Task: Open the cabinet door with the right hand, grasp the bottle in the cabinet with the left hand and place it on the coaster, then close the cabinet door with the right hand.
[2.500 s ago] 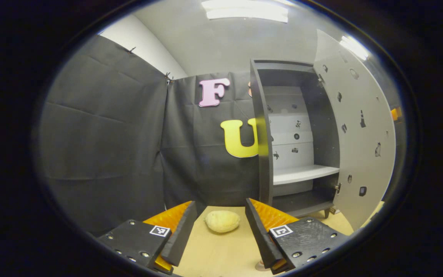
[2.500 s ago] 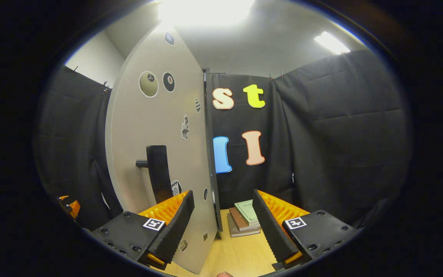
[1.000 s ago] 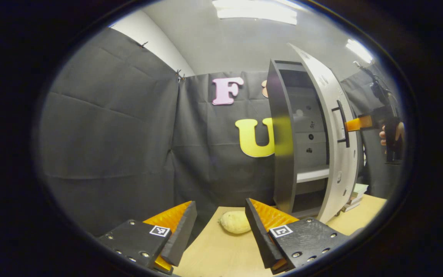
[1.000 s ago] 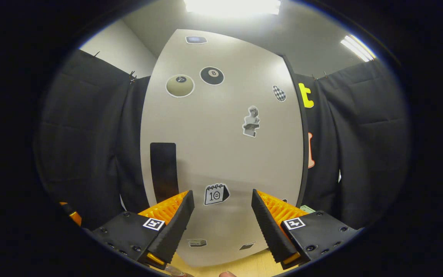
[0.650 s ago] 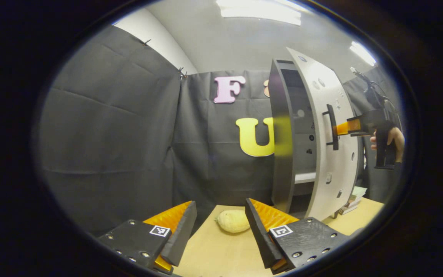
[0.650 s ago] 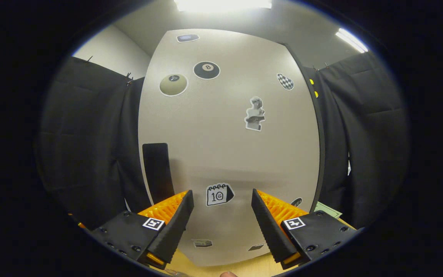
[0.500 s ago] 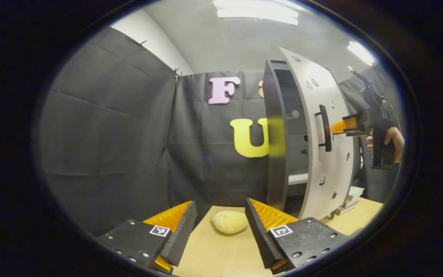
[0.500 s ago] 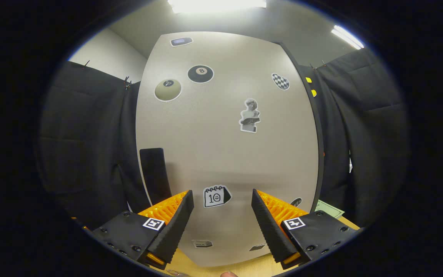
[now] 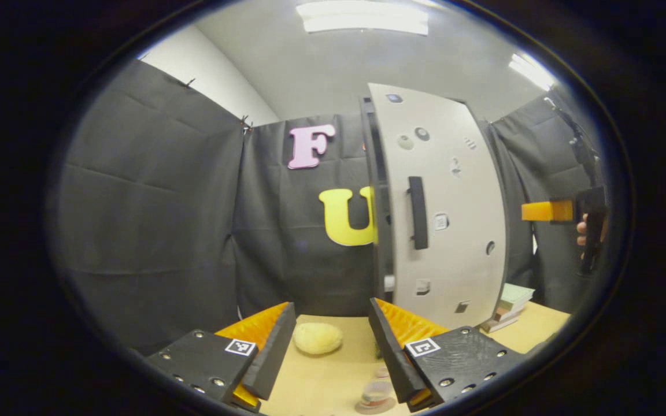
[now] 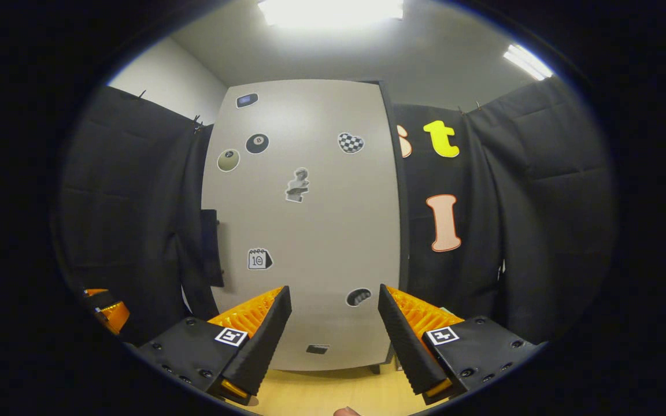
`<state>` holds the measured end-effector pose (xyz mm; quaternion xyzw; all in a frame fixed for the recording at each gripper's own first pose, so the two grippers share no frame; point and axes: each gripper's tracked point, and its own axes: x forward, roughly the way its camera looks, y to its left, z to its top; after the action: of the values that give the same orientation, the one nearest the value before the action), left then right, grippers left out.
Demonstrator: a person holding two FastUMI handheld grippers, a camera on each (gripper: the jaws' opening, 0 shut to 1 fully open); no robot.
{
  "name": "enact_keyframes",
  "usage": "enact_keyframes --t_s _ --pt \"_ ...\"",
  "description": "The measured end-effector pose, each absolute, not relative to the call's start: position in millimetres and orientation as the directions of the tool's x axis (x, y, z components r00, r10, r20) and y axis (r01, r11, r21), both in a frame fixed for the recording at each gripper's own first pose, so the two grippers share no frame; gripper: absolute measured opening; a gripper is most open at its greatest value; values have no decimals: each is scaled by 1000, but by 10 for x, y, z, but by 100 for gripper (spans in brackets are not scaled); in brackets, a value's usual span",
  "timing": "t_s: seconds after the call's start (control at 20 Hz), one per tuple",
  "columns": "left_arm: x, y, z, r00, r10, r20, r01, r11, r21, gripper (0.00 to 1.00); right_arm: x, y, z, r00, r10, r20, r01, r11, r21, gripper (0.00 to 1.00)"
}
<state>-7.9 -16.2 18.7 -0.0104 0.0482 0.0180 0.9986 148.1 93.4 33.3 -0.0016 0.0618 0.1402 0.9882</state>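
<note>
The cabinet door [image 9: 454, 219], pale with small stickers, lies flat against the dark cabinet, its black handle [image 9: 418, 212] facing me. In the right gripper view the same door [image 10: 310, 231] faces me a short way off, with its handle [image 10: 210, 247] at the left edge. My right gripper [image 10: 335, 300] is open and holds nothing; it also appears far right in the left gripper view [image 9: 544, 211], held by a hand [image 9: 586, 231], apart from the door. My left gripper [image 9: 330, 312] is open above the table. A small round stack [image 9: 374, 396] by its right finger may be the bottle on the coaster; I cannot tell.
A pale yellow rounded lump [image 9: 317, 338] lies on the wooden table [image 9: 321, 381] in front of the left gripper. A stack of books [image 9: 509, 300] sits right of the cabinet. Black cloth walls close in on all sides. The left gripper [image 10: 104, 312] shows at the far left.
The door has swung from wide open to flat against the cabinet. The right gripper followed it round, then drew back from it. The left gripper stayed open and empty.
</note>
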Motion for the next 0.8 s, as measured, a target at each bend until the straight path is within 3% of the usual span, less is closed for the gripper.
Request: enact_keyframes --t_s 0.2,0.25,0.4,0.45,0.7,0.8 --pt "-287 -643 299 995 30 -92 -33 999 -32 78 1216 326 300 960 263 -93 -265 964 -18 96" --pt "-342 -736 325 995 34 -90 -36 999 -23 78 1162 200 270 961 261 -91 -265 964 -24 92" --pt "-493 -950 389 995 56 -84 -55 998 7 76 974 -87 178 955 276 -111 -279 960 -10 92" --pt "-522 -1017 424 995 58 -83 -57 998 11 76 905 -180 144 954 276 -119 -279 960 -5 96" --pt "-607 -1204 514 997 22 -79 -20 999 25 76 669 -448 40 961 240 -138 -240 971 13 92" --pt "-623 -1228 511 997 10 -75 -8 999 31 76 598 -462 21 964 224 -141 -221 975 33 96"
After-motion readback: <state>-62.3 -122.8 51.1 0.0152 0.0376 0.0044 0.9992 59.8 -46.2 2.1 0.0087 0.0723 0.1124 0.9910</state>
